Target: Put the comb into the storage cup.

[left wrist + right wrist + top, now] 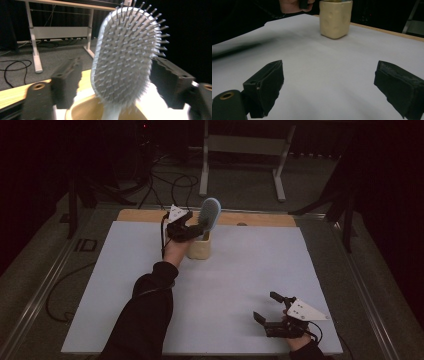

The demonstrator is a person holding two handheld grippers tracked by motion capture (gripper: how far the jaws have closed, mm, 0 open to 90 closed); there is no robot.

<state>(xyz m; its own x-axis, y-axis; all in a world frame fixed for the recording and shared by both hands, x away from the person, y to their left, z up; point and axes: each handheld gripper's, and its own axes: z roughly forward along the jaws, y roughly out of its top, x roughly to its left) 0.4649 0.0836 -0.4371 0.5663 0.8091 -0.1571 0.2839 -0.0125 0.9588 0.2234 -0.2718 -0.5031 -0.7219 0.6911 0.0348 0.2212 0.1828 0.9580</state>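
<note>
Hairbrush (127, 55) handle hidden in cup (85, 111), cup btm cut off

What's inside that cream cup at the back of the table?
A hairbrush stands in the cream cup, handle down, with its bristled head sticking up above the rim between the left gripper's open jaws. The lower handle and the cup's bottom are hidden by its walls.

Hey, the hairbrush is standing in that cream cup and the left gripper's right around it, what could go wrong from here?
1. The hairbrush stands between the left gripper's open jaws, leaning; an off-centre close might push it sideways.
2. The cream cup is small and the brush rises well above it, so a nudge could tip both.
3. The right gripper rests far off, near the table's front edge, too distant to steady the cup.
</note>
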